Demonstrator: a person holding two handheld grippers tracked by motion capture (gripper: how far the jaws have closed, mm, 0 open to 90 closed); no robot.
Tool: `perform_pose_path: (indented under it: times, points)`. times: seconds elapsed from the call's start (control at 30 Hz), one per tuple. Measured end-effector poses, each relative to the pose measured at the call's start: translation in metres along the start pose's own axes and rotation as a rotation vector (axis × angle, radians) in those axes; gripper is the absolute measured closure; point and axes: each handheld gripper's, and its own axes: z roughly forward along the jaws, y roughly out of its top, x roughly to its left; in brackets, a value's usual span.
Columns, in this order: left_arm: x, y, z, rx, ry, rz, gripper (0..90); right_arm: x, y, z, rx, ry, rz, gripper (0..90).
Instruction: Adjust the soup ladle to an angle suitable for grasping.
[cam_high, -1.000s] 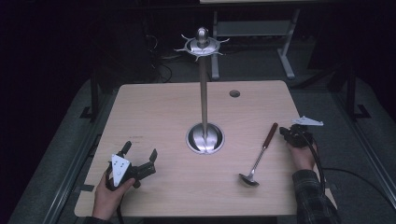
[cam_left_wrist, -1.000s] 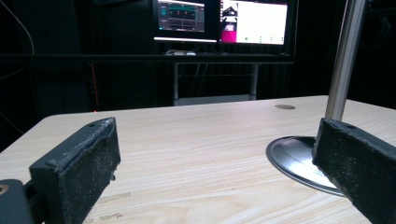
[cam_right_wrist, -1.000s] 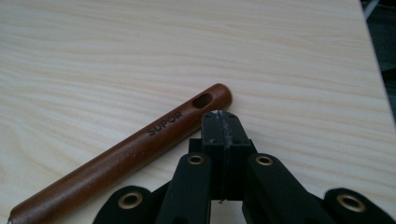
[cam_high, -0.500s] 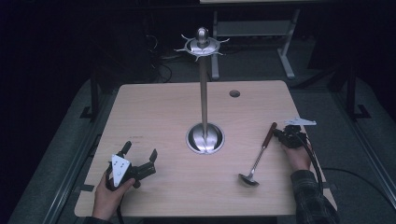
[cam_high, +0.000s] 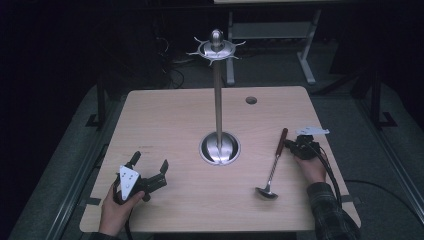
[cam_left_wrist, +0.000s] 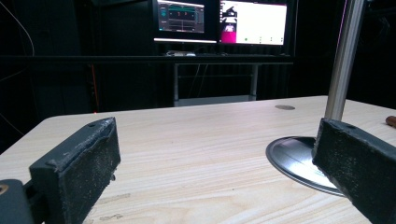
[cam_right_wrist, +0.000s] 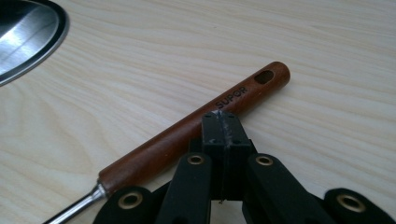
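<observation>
A ladle (cam_high: 274, 165) with a brown wooden handle lies on the wooden table (cam_high: 170, 115), right of a tall steel hook stand (cam_high: 217, 100). My right gripper (cam_high: 290, 144) is shut at the far end of that handle, nothing between the jaws. In the right gripper view the shut tips (cam_right_wrist: 221, 122) rest against the side of the handle (cam_right_wrist: 177, 135), close to its hanging hole. My left gripper (cam_high: 150, 162) sits open at the table's front left, held in a hand. Its jaws (cam_left_wrist: 217, 135) stand wide apart with bare table between them.
The stand's round steel base (cam_high: 220, 148) sits at the table's middle, and its edge (cam_right_wrist: 23, 32) is near the ladle handle. A cable hole (cam_high: 251, 100) is at the back right. Monitors (cam_left_wrist: 224, 21) glow beyond the table.
My right gripper has slid left across the table to the ladle's handle end. The left gripper has stayed put.
</observation>
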Motion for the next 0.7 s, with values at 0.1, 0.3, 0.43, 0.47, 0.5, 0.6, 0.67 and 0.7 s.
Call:
perform_pose_path:
  times: [0.1, 0.3, 0.43, 0.47, 0.5, 0.6, 0.67, 0.7]
  points:
    - [0.0, 0.0, 0.0, -0.002, -0.001, -0.001, 0.3, 0.003, 0.001, 0.001, -0.001, 0.012, -0.007, 89.8]
    - [0.0, 0.0, 0.0, -0.001, -0.001, -0.004, 0.2, 0.012, 0.003, 0.005, -0.004, 0.047, -0.02, 89.8]
    - [0.0, 0.0, 0.0, -0.003, -0.001, -0.002, 0.2, 0.016, 0.004, 0.006, -0.008, 0.064, -0.025, 89.8]
    - [0.0, 0.0, 0.0, -0.002, -0.001, 0.0, 0.3, 0.017, 0.005, 0.007, -0.014, 0.072, -0.037, 89.8]
    - [0.0, 0.0, 0.0, -0.001, -0.001, 0.0, 0.3, 0.019, 0.005, 0.007, -0.017, 0.078, -0.039, 89.8]
    - [0.0, 0.0, 0.0, -0.001, -0.001, -0.001, 0.2, 0.024, 0.006, 0.008, -0.017, 0.104, -0.037, 89.8]
    - [0.0, 0.0, 0.0, -0.001, 0.0, -0.002, 0.2, 0.027, 0.007, 0.01, -0.019, 0.112, -0.052, 89.8]
    - [0.0, 0.0, 0.0, -0.001, 0.0, -0.001, 0.3, 0.029, 0.007, 0.01, -0.018, 0.118, -0.059, 89.8]
